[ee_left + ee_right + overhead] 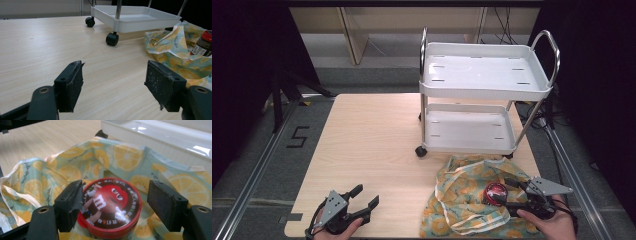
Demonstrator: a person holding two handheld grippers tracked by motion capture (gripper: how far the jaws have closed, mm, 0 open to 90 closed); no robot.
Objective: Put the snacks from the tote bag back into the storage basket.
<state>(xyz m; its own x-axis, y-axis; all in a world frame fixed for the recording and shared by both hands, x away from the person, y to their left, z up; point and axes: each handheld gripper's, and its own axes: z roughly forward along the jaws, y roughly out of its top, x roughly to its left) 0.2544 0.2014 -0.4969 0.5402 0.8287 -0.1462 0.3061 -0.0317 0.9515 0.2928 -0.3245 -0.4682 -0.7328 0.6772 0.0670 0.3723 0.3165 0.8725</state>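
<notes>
The red-lidded candy jar [110, 207] stands on the lemon-print bag [130, 157] at the worktop's [372, 145] near right. The right gripper [113, 205] jaws sit around its lid, one touching, the other apart. The left gripper [113, 87] jaws are wide open and empty.

A pale wooden table [372, 150] fills the middle of the high view, its grain running across. Around it lies grey carpeted floor [272, 165], crossed at nine o'clock by a metal floor rail [259, 172] and marked beside it with a black numeral 5 [298, 136]. Another rail [579, 180] runs at three o'clock. At twelve o'clock stands a beige wall panel [387, 20], with cables [504, 20] hanging before it (dark curtains close both sides). Overhead light falls evenly.
</notes>
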